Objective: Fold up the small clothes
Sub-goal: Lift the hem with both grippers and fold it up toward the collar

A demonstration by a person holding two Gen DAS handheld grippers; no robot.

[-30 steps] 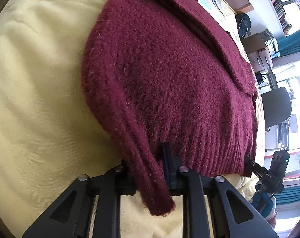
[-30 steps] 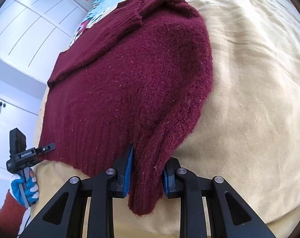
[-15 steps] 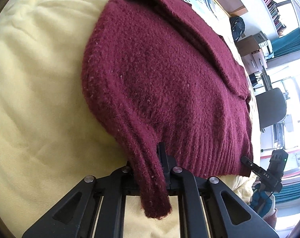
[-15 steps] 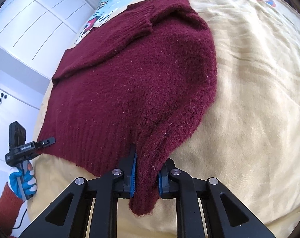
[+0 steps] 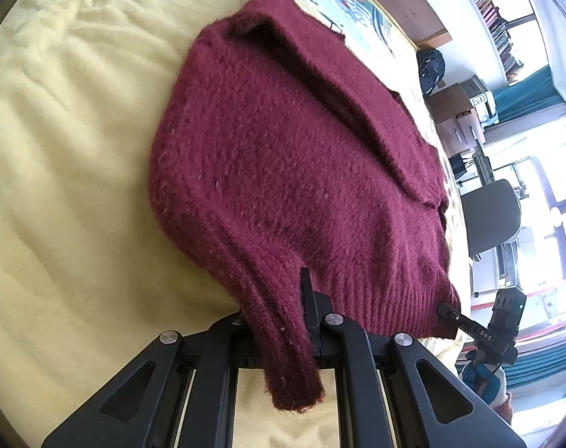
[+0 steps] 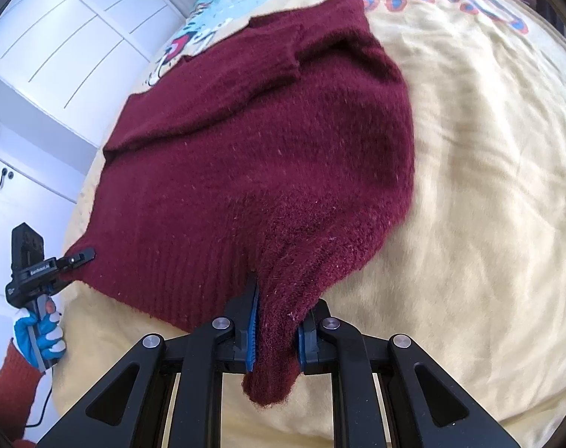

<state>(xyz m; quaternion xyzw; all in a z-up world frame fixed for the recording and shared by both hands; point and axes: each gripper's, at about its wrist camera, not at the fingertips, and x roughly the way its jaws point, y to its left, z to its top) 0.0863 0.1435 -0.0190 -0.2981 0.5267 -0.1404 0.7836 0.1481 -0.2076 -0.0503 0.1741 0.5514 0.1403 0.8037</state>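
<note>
Since a second ago both pairs of jaws have closed in on the knit, and the hem corners now stand lifted a little off the bedding, the fabric drawn taut toward each camera.

On the left, the left gripper (image 5: 283,313) pinches one bottom corner of the maroon sweater (image 5: 301,156), its fingers pressed together on a bunched tail of ribbed hem that hangs out behind them. On the right, the right gripper (image 6: 277,330) does the same at the other bottom corner, blue-lined pads squeezing a thick wad of knit.

The sweater lies on the yellow blanket (image 5: 58,186), neck end far from the cameras, with one sleeve (image 6: 223,86) already laid across the body. So the sleeve tuck looks done, at least on that side; the fold of the hem up toward the neck is only starting, and the final squaring-off is still to come, as I judge it.

The left wrist view shows the room beyond the bed: a grey chair (image 5: 492,216), shelves of books and a window, plus the right gripper's tip at the far corner. The right wrist view instead shows white cupboards (image 6: 58,37), the printed lettering on the blanket, and the person's blue-gloved hand (image 6: 40,336) holding the left gripper.
</note>
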